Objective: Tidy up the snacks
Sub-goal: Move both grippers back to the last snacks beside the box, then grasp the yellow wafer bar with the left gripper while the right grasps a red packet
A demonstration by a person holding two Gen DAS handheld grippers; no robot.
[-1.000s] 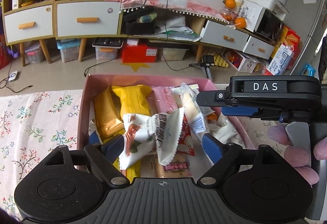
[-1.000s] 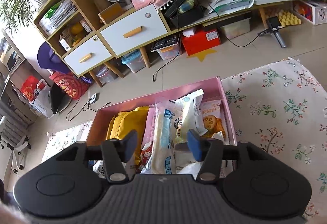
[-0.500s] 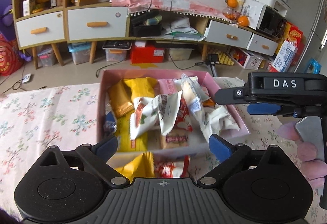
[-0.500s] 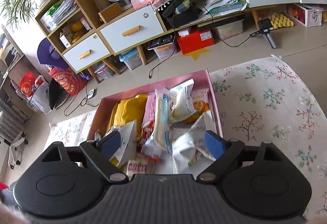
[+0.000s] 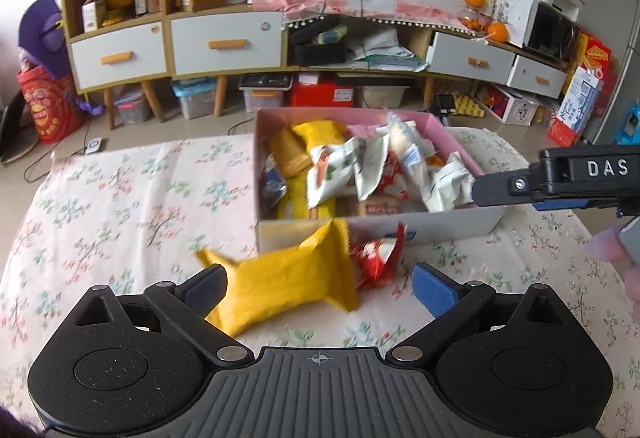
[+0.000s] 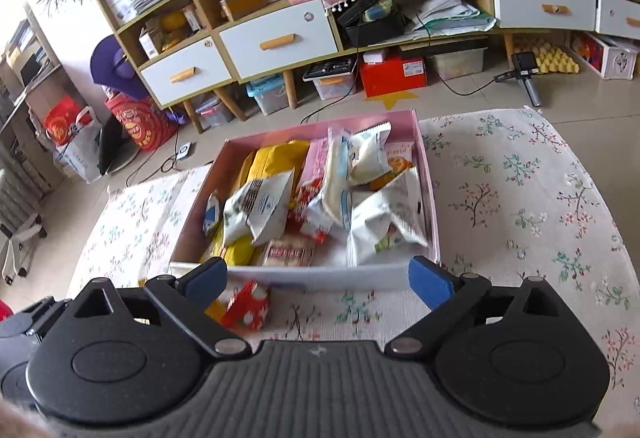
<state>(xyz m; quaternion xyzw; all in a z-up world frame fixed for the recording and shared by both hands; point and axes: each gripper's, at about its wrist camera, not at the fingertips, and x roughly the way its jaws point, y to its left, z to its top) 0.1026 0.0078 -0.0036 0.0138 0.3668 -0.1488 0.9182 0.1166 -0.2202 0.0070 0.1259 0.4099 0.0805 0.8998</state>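
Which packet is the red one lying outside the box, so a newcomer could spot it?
Find the pink box on the floral cloth. Just outside its near wall lie two loose packets. The small red packet with white spots is crumpled, right of the far bigger yellow packet.

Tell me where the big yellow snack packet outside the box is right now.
In the left wrist view, the yellow packet lies on the floral cloth in front of the pink box, by the red packet, between the open left gripper fingers.

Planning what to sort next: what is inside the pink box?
The pink cardboard box holds a jumble of snack packets: yellow, white, and red-and-white ones. Whatever lies beneath them is covered.
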